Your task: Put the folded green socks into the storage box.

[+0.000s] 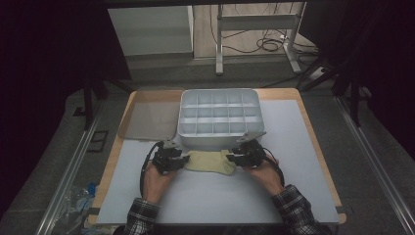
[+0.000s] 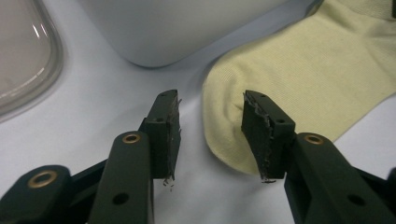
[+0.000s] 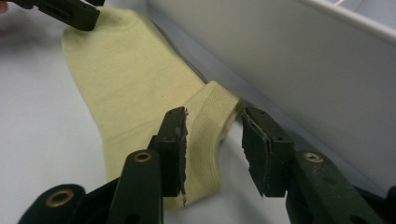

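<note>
1. Step in hand, as judged: a pale yellow sock point(image 1: 211, 161) is being approached at both ends for a two-gripper pickup or fold; no grasp made yet.
2. Sock location: flat on the white table mat point(image 1: 293, 147), just at 6 o'clock of the grey compartment tray point(image 1: 219, 140), between the two grippers in the high view.
3. Left gripper point(image 2: 211, 135): jaws parted wide, nothing clamped. The toe end of the sock point(image 2: 299, 88) sits between the tips, with one jaw over the fabric edge and the other over bare mat (contact with the cloth cannot be told).
4. Right gripper point(image 3: 214, 149): jaws likewise spread, nothing gripped. The ribbed cuff point(image 3: 212, 126) lies in the gap, one jaw over the sock body, the other over the strip of mat beside the tray wall point(image 3: 299, 70).
5. A clear lid point(image 1: 149, 115) lies at 9 o'clock of the tray, well apart from the sock.
6. Next move, as judged: both jaw pairs to be lowered and closed on toe and cuff; the right one needs care, since the tray wall is close at its 3 o'clock side.
7. The tray compartments look empty from the high view (too small to be sure).
</note>
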